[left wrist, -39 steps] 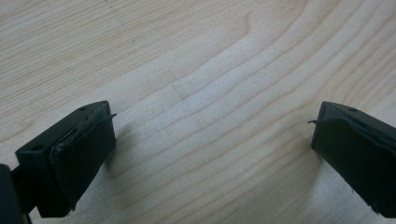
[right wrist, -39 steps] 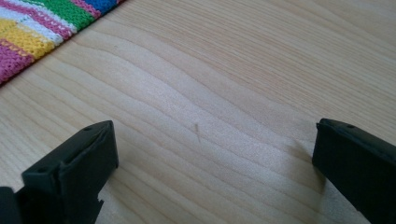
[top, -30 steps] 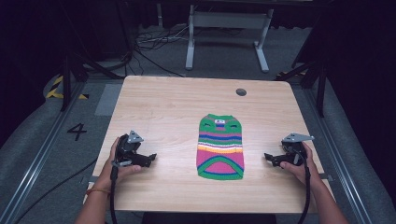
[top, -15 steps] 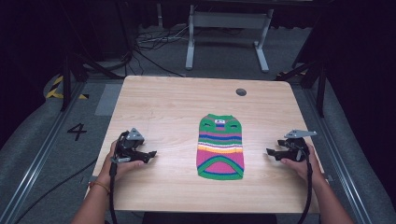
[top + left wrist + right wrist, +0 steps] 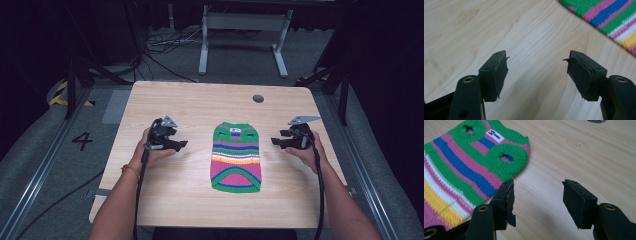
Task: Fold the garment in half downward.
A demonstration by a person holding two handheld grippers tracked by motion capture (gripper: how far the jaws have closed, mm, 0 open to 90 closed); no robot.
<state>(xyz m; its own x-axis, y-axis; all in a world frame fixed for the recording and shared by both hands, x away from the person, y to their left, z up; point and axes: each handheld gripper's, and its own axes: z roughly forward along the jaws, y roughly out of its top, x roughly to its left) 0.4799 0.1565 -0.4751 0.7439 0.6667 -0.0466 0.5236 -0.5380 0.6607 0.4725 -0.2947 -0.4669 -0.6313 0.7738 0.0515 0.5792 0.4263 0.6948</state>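
striped knit sweater flat | l+r grippers closing, nothing between fingers

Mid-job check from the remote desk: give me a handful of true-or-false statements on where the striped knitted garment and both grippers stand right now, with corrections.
1. The striped knitted garment lies flat on the light wooden table, between the two grippers. True.
2. The left gripper is clamped on the garment's hem. False: its jaws stand apart over bare wood, with nothing between them.
3. The right gripper has nothing between its jaws. True; its jaws have just been closing.
4. The garment is folded in half. False: it is spread out full length.
5. A white label sits at the garment's green neck end. True.
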